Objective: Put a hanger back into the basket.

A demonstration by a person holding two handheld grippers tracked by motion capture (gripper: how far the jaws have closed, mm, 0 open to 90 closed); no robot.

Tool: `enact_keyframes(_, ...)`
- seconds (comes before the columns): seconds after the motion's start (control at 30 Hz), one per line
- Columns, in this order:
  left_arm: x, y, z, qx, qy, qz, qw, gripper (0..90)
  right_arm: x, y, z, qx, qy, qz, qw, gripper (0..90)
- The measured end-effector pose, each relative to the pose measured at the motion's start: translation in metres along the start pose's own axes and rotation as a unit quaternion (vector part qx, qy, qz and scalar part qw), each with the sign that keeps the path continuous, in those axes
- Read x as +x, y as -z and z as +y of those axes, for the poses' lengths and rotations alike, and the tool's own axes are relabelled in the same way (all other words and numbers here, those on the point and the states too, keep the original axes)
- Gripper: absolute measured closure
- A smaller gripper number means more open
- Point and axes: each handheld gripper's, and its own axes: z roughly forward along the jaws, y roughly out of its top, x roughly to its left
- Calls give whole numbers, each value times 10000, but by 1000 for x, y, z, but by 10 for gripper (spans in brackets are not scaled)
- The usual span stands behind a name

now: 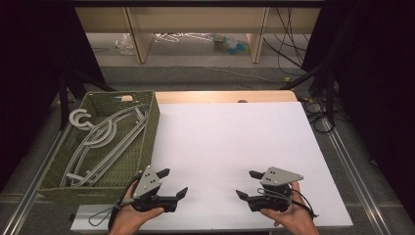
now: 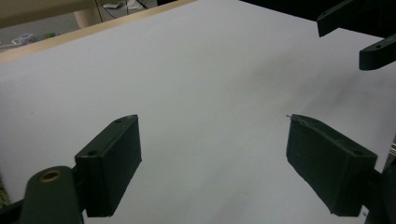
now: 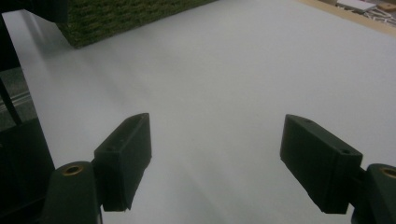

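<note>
Basically both claws sit low in the frame on the white desk [image 1: 230, 142], left claw [image 1: 176, 183] and right claw [image 1: 245, 184] wide, holding nothing. Green basket [image 1: 154, 125] of grey hangers [image 1: 105, 139] at left, nearest the left claw; nothing stands between.

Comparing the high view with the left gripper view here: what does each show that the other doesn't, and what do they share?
High view alone: the green basket at the table's left with grey hangers inside, both hands, and the left claw seen from outside, open. Left gripper view alone: a close look along that claw's own pads, spread wide with nothing between them. Shared: the white tabletop and the right claw, open, facing the left one.
</note>
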Motion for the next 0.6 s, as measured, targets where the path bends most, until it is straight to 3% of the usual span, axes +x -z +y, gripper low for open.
enact_keyframes(0.23, 1, 7, -4, -89, -62, -36, 9999, 172, 3, 8, -4, -170, -193, -54, 9997, 241)
enact_keyframes(0.3, 2, 8, -3, -87, -63, -7, 9999, 172, 2, 8, -5, -236, -148, -123, 9995, 237)
enact_keyframes(0.6, 3, 8, -3, -108, -54, 4, 9999, 174, 2, 8, -5, -267, -232, -34, 9994, 233)
